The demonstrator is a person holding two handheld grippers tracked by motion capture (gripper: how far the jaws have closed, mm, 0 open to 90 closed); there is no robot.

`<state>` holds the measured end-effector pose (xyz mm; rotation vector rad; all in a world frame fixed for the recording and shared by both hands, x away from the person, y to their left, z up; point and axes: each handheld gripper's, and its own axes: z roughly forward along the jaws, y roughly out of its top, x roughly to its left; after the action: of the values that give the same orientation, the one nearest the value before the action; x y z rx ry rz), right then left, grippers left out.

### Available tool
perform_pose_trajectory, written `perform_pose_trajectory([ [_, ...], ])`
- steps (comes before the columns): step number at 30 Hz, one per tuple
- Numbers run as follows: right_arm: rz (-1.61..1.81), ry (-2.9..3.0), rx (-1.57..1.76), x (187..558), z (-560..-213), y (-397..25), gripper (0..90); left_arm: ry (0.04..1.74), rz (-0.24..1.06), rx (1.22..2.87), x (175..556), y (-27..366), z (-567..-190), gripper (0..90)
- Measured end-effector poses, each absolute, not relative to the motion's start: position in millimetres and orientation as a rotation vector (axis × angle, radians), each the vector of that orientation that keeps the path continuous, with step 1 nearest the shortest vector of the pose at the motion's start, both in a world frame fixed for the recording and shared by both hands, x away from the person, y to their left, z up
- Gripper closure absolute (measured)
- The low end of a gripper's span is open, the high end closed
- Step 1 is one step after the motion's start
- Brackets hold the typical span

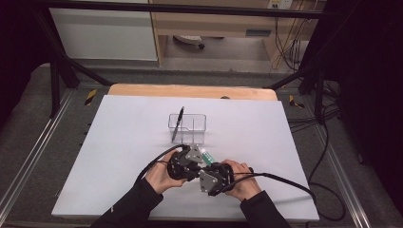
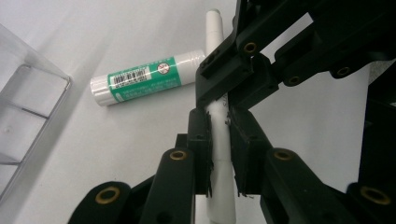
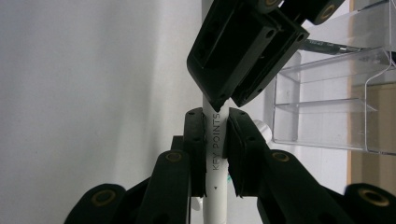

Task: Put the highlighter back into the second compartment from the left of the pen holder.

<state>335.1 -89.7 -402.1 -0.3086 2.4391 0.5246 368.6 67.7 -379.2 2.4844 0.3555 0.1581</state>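
I hold a white pen [image 3: 215, 161] printed "KEY POINTS" between both grippers, just above the white table. My right gripper [image 3: 216, 116] is shut on one part of its barrel. My left gripper [image 2: 219, 119] is shut on another part, the two sets of jaws almost touching. In the high view the left gripper [image 1: 189, 164] and right gripper [image 1: 210, 173] meet near the table's front middle. A green and white glue stick [image 2: 147, 77] lies flat on the table just beyond them, also visible as the glue stick [image 1: 207, 156] from above.
A clear plastic organiser box [image 1: 187, 127] with dividers stands on the white table top [image 1: 119, 156] a short way behind the grippers. A black pen [image 1: 178, 123] leans in its left compartment. Cables trail from both grippers to the right and left.
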Motion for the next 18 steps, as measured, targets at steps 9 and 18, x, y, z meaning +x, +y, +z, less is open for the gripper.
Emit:
perform_pose_trajectory([
  [9,0.521,2.437,-0.271,337.0,-397.6,-94.3,79.2,0.368,0.221,2.431,363.5,83.4,-376.6,60.5],
  [18,0.496,2.445,-0.185,345.6,-386.7,-104.8,79.1,0.425,0.293,2.387,359.0,118.8,-386.0,35.5],
])
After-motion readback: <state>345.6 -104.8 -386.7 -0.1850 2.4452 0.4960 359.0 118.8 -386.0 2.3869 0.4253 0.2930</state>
